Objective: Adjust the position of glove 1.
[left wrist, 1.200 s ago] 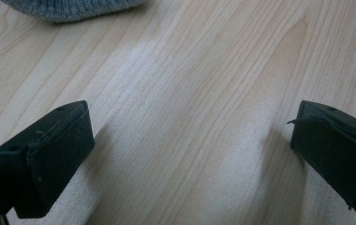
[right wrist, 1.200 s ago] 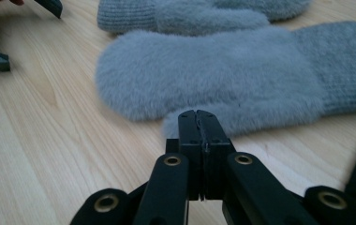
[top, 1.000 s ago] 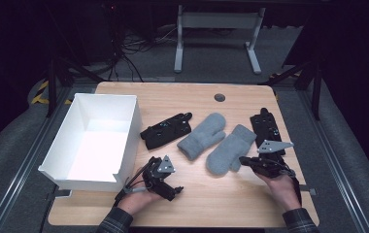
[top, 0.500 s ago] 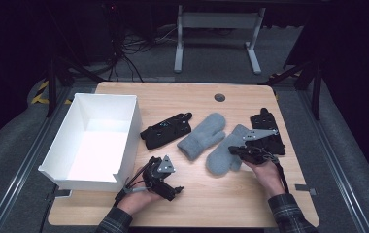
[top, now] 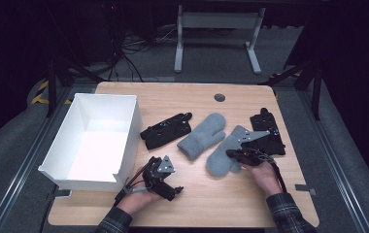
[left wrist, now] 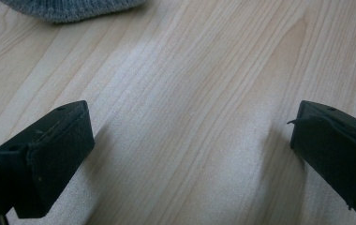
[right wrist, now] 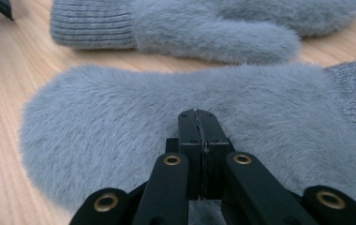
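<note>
Grey mitten flat on desk, just right of its twin. Soft, fluffy, light, floppy; best pinched at the ribbed cuff or an edge fold. Right tongs pressed together, tips against the fur. Left tongs apart, nothing between, over bare wood left of the mitten. No legible writing.

Light wooden table, round dark grommet near far edge. Lying on it: open white box at left, black glove beside it, two grey fuzzy mittens side by side at centre, second black glove at right.
</note>
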Demonstrator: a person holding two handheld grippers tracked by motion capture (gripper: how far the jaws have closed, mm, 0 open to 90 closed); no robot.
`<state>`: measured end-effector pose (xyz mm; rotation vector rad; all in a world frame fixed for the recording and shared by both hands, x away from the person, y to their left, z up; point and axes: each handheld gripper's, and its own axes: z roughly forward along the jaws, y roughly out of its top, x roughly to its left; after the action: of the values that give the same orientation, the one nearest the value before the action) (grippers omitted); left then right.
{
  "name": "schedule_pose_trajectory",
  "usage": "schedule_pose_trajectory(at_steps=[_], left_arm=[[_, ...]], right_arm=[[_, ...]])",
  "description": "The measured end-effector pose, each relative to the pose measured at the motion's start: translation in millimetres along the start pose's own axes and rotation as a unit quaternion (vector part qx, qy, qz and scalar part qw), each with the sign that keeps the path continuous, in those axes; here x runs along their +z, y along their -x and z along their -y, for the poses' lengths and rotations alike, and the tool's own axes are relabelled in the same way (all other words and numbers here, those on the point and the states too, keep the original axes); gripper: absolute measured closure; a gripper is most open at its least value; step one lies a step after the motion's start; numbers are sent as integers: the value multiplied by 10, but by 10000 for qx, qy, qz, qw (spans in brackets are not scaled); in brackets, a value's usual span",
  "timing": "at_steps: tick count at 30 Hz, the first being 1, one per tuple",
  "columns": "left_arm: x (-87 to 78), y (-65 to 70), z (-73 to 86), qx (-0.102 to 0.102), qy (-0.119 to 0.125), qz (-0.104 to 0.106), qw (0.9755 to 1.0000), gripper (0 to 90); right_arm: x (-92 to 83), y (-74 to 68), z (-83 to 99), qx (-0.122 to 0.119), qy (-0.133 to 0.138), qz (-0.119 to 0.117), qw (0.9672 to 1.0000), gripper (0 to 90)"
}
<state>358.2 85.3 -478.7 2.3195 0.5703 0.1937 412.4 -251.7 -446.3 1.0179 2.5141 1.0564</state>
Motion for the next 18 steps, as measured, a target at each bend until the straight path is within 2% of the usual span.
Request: schedule_pose_trajectory(at_steps=[10, 18], left_arm=[[0, -1, 0, 4, -3, 1, 10000, 1], [-1, 1, 0, -1, -7, -5, 10000, 1]], right_arm=[[-53, -204, 58, -28, -89, -108, 9999, 900], [-107, -503, 131, -175, -159, -260, 9994, 900]])
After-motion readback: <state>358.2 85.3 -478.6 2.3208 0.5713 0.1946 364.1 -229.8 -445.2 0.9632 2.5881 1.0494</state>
